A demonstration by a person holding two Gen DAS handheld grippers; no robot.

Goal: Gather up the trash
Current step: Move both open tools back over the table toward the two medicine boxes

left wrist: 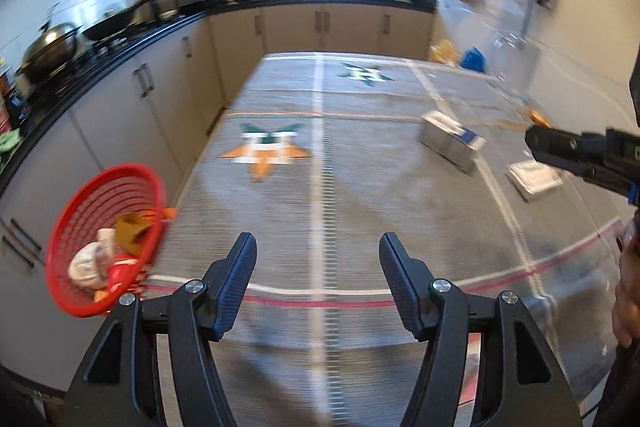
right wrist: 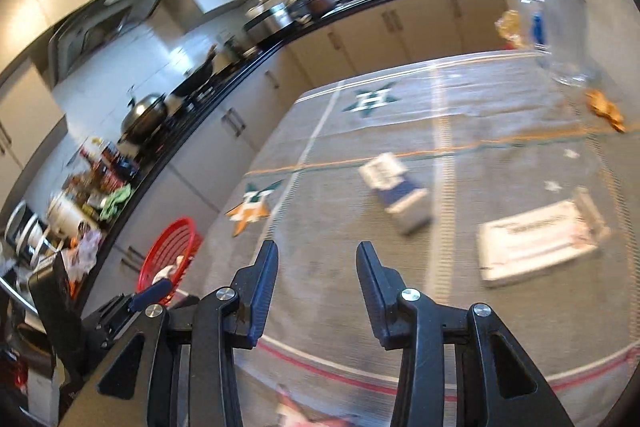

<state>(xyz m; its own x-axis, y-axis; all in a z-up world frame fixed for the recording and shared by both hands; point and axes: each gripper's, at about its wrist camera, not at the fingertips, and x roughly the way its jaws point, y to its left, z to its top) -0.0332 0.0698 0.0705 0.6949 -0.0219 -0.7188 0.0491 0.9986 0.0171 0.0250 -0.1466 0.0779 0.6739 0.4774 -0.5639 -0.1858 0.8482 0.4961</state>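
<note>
left gripper (left wrist: 318, 259) empty, jaws apart | right gripper (right wrist: 317, 267) empty, narrower gap | trash: blue-white carton (right wrist: 396, 195) mid-surface, flat box (right wrist: 540, 237) right edge | red basket (left wrist: 104, 239) left edge, part-filled | widen, square up before closing

**No legible text on anything in view**

Nothing can be read in either view. The flat white box (right wrist: 540, 243) on the patterned tablecloth (right wrist: 340, 131) carries a dark printed line across its top face, perhaps a product name, but motion blur smears it beyond reading. The smaller blue-and-white box (right wrist: 396, 195) beside it shows blue panels and faint marks that are just as unreadable. From the left wrist view the same two boxes appear, the small one (left wrist: 450, 139) and the flat one (left wrist: 534, 179), each with blurred dark print only.
</note>
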